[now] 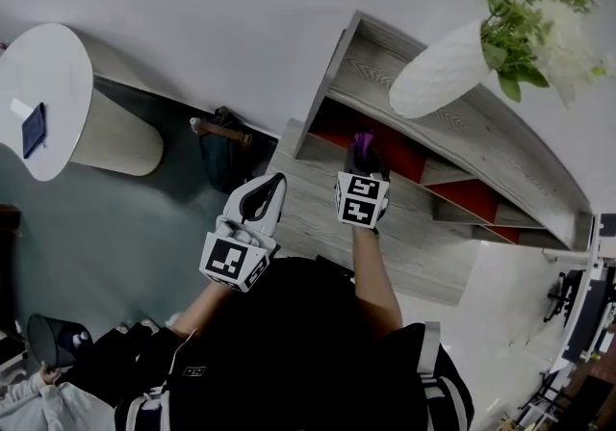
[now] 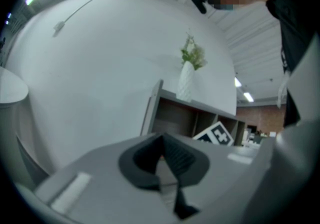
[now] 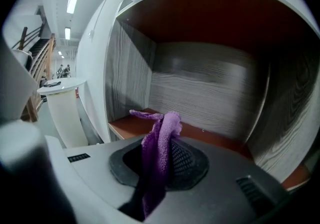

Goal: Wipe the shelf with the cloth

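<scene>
Right gripper (image 3: 159,160) jaws clamped on purple cloth (image 3: 161,135) at shelf (image 3: 131,126) opening mid-frame; left gripper (image 1: 268,192) lower left of it, jaws together, empty.

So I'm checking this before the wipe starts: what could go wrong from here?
1. The right claw pinches only a narrow bunch of the purple cloth. Dragged over the shelf, the cloth might pull out, or the claw itself might scrape the wood.
2. The white vase stands on the shelf's top board. A hard knock to the shelf could tip it.
</scene>
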{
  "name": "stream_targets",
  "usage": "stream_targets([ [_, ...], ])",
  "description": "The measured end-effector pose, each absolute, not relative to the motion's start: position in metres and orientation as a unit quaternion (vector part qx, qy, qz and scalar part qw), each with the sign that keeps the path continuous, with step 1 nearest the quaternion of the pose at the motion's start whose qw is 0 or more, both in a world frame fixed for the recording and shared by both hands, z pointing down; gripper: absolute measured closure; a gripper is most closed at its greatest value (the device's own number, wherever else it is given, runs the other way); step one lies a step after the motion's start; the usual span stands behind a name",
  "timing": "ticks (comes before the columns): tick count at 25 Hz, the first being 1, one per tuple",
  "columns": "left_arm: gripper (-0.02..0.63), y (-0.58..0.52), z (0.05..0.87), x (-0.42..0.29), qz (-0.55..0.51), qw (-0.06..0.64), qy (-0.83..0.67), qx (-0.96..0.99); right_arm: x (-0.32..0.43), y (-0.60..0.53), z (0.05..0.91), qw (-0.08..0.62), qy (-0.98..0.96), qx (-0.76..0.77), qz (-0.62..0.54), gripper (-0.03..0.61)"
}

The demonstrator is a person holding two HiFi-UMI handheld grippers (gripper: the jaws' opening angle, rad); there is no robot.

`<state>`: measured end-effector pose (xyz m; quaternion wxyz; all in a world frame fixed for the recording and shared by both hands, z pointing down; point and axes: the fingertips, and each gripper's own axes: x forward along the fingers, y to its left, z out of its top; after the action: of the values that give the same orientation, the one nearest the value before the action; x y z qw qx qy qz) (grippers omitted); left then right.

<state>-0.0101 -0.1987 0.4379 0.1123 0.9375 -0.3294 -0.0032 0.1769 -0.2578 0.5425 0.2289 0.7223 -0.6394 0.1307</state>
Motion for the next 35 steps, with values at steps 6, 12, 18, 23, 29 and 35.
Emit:
stream_targets([
  [6,0.609,-0.199,0.435,-0.021,-0.003,0.109,-0.341,0.934,0.151,-0.271,0.542,0.234,-0.661,0.703,0.121,0.529],
  [12,0.609,-0.199,0.433,-0.029,-0.005,0.106,-0.355,0.929,0.131,-0.28,0.544,0.242,-0.683,0.68,0.109,0.529],
  [18,0.609,-0.197,0.433,-0.036,-0.006,0.106,-0.368,0.924,0.115,-0.284,0.541,0.25,-0.699,0.663,0.094,0.529],
  [23,0.609,-0.195,0.432,-0.036,-0.007,0.105,-0.373,0.922,0.1,-0.29,0.541,0.252,-0.719,0.642,0.09,0.529],
  [29,0.609,-0.192,0.431,-0.034,-0.009,0.104,-0.373,0.922,0.089,-0.291,0.541,0.255,-0.737,0.621,0.081,0.529],
  [35,0.609,-0.187,0.428,-0.028,-0.013,0.103,-0.363,0.926,0.082,-0.289,0.542,0.258,-0.753,0.6,0.079,0.529],
])
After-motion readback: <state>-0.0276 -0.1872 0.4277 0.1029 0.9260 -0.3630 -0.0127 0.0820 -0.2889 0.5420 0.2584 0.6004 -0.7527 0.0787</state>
